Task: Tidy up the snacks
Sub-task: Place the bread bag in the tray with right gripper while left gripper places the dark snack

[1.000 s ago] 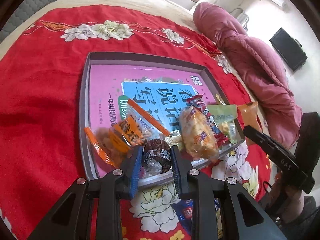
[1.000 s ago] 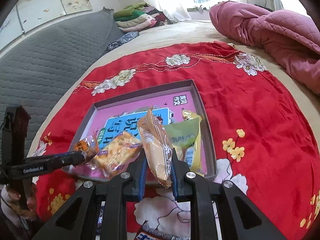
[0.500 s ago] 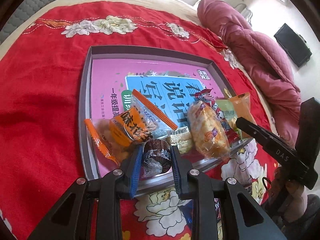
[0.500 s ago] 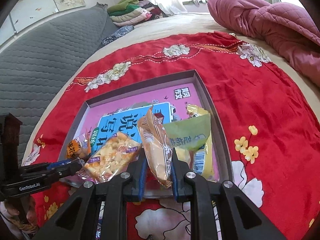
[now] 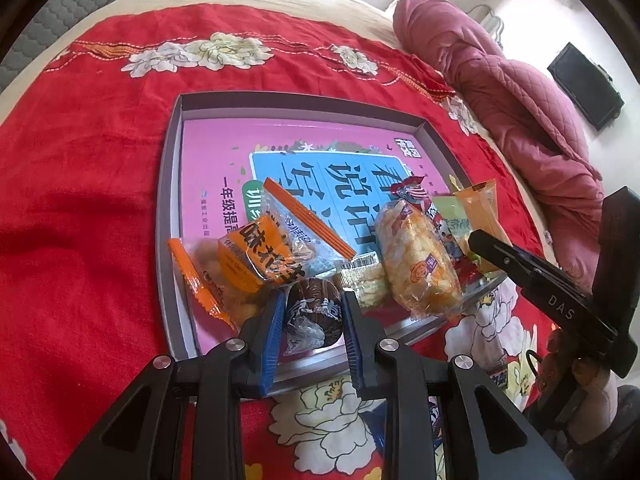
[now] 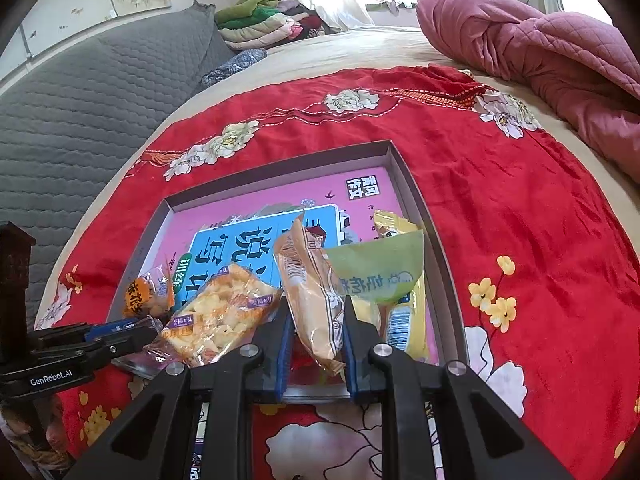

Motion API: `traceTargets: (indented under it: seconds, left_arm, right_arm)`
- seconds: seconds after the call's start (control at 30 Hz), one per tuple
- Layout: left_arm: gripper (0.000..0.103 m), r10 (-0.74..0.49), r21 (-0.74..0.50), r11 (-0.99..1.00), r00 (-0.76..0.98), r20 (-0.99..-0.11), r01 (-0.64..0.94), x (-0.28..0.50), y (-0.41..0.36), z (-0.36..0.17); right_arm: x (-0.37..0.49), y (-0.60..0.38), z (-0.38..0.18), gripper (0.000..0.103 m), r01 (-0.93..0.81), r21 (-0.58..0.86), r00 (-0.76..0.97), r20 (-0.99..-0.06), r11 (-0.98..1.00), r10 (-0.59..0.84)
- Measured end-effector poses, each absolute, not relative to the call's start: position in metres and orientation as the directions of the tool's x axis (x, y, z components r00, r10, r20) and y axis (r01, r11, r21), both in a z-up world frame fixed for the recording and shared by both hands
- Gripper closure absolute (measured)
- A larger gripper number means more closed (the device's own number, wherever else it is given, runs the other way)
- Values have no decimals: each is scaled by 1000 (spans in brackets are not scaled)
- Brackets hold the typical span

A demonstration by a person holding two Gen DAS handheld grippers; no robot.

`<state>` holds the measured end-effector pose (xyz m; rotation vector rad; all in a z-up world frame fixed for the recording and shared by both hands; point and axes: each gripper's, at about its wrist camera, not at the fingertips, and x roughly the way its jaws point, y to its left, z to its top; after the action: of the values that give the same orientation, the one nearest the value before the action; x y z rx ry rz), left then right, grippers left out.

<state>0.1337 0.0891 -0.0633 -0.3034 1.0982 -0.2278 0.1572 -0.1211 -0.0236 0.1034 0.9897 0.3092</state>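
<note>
A grey tray (image 5: 168, 208) with a pink book inside lies on a red flowered cloth; it also shows in the right wrist view (image 6: 416, 196). Several snack packets lie along its near edge. My left gripper (image 5: 313, 312) is shut on a dark brown round snack (image 5: 312, 314) over the tray's near edge, beside an orange packet (image 5: 260, 260) and a yellow puffed-snack bag (image 5: 416, 264). My right gripper (image 6: 314, 334) is shut on a tan packet (image 6: 312, 292), held upright over the tray's near right part, next to a green packet (image 6: 380, 272).
A pink quilt (image 6: 540, 52) is heaped at the far right of the bed. A grey padded headboard (image 6: 80, 100) and folded clothes (image 6: 264, 20) are at the back left. More packets lie on the cloth under the grippers (image 5: 436, 420).
Both grippers have moved forward over the tray's near edge, each still holding its snack. The tray looks closer and lower in both views.
</note>
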Motion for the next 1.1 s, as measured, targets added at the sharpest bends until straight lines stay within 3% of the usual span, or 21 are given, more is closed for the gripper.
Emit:
traceTargets:
  seconds: [0.6, 1.1]
  left_arm:
    - [74, -318, -339, 940, 441, -839, 32, 133, 89, -62]
    - [62, -315, -332, 942, 458, -831, 45, 131, 88, -51]
  right_arm:
    - [153, -124, -21, 73, -199, 238, 497, -811, 951, 307]
    - [147, -135, -8, 70, -179, 253, 521, -795, 951, 310]
